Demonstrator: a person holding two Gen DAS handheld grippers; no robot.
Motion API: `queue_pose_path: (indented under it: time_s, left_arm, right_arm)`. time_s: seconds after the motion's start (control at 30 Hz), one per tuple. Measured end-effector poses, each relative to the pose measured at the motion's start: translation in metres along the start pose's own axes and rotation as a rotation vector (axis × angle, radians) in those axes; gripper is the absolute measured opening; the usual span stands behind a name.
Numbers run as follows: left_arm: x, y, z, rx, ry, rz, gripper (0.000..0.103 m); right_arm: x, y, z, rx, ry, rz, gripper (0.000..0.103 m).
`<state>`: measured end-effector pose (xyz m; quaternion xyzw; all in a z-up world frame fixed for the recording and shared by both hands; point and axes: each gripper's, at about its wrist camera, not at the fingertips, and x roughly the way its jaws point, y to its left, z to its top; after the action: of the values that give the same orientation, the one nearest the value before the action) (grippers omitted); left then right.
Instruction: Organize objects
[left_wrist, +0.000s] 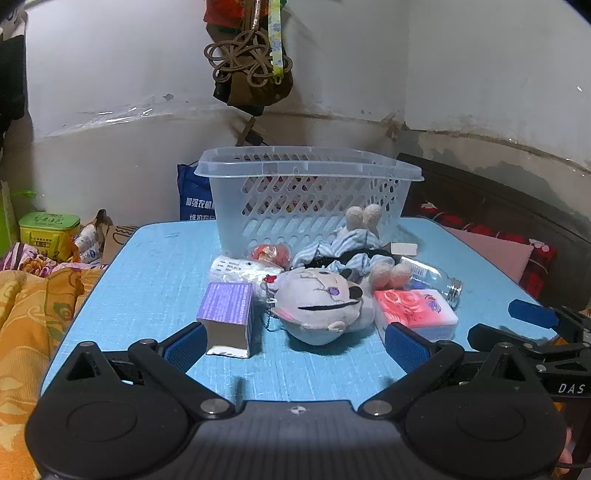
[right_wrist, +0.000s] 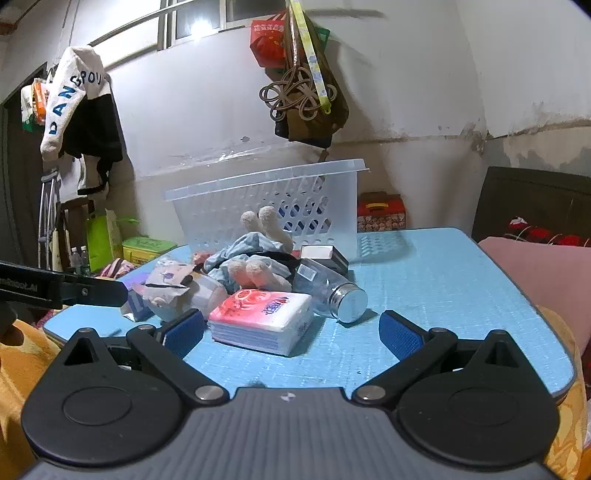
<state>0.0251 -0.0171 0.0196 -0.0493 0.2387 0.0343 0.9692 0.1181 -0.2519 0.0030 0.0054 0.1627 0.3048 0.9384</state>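
Light-blue textured tabletop (left_wrist: 155, 280) sat against a scuffed white wall, bedding on both sides. Both grippers hovered at the near edge with nothing in them: left gripper (left_wrist: 295, 341) had its blue pads spread fully apart, right gripper (right_wrist: 291, 332) likewise.

Nearest the left gripper were a purple-and-white cardboard box (left_wrist: 228, 317) and a grey plush doll head with a black stitched mouth (left_wrist: 317, 304), touching each other. Nearest the right gripper was a red-and-white soft tissue pack (right_wrist: 264, 319), lying flat, with a clear plastic bottle with a silver metal cap (right_wrist: 332, 290) on its side just behind it.

My read: nothing sorted yet; first pick pending. The tissue pack looked like the easiest grab: approach low and square, close across its short sides, expect it to squash. The bottle may roll if nudged.

Behind those lay a blue-striped cloth doll body (left_wrist: 343, 247), tangled over the smaller items. It blocked a clean path to the translucent white lattice plastic basket (left_wrist: 310, 192) at the far edge, so loads should be lifted over the pile. Bags hung on the wall beyond.
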Motion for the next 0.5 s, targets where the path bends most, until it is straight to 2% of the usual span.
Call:
queue_pose_path:
  time_s: [0.13, 0.27, 0.5]
  left_arm:
    - [0.000, 0.002, 0.002, -0.004, 0.010, 0.005, 0.103]
    - [-0.003, 0.005, 0.005, -0.023, 0.025, 0.001, 0.103]
    - [-0.013, 0.012, 0.015, -0.036, -0.002, -0.002, 0.103]
  right_arm:
    - [0.001, 0.002, 0.011, 0.013, 0.023, 0.013, 0.103]
    - [0.000, 0.006, 0.029, 0.026, 0.063, -0.038, 0.103]
    - [0.000, 0.012, 0.056, 0.033, 0.107, -0.076, 0.103]
